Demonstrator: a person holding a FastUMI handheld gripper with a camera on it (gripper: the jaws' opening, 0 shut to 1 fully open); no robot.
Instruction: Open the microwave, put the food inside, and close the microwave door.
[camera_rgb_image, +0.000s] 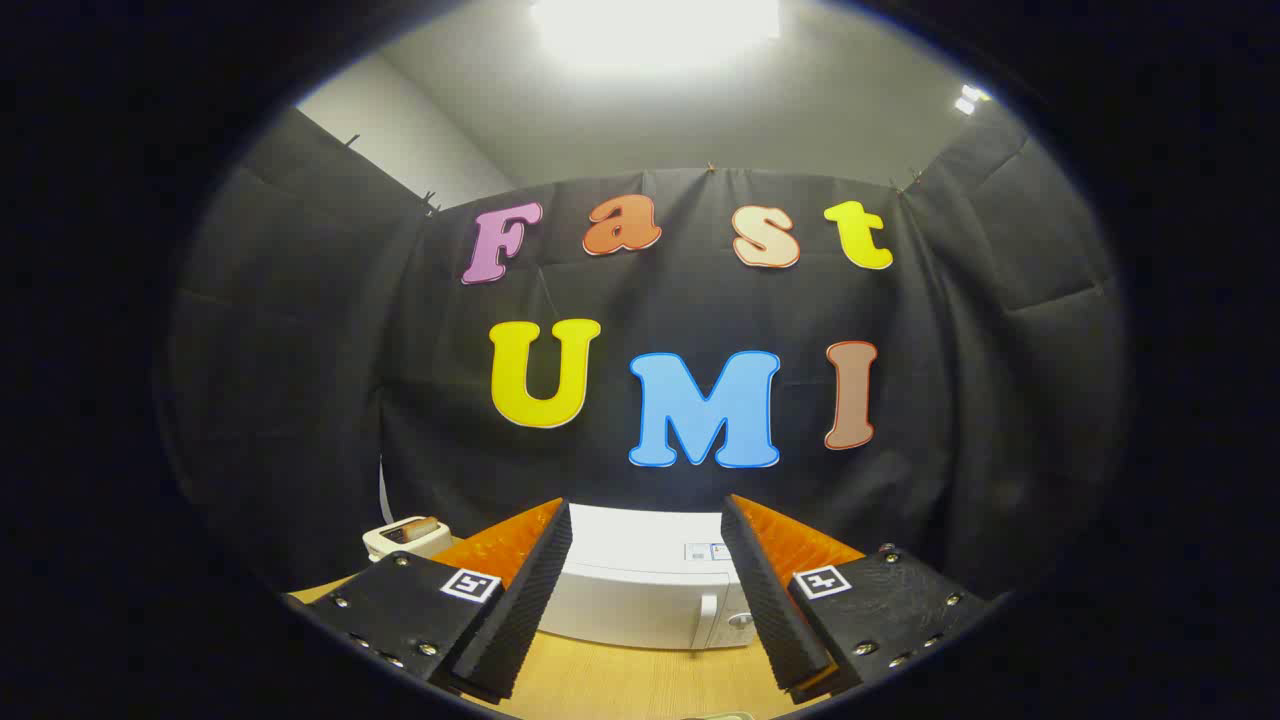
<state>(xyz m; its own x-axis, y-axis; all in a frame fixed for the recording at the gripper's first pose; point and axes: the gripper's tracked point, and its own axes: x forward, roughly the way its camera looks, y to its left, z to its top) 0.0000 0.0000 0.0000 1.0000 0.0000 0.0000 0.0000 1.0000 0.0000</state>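
Fingers (645, 590) spread wide, holding nothing. White boxy microwave (640, 585) sits beyond them on light wooden desk (640, 685), door shut. Food: cannot tell where. Best move: descend, line up on door's handle side, pull smoothly.

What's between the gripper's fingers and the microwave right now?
Bare wooden tabletop, seen in the gripper view. The gripper is open, holding nothing, and the closed white microwave sits beyond its fingers, apart from them.
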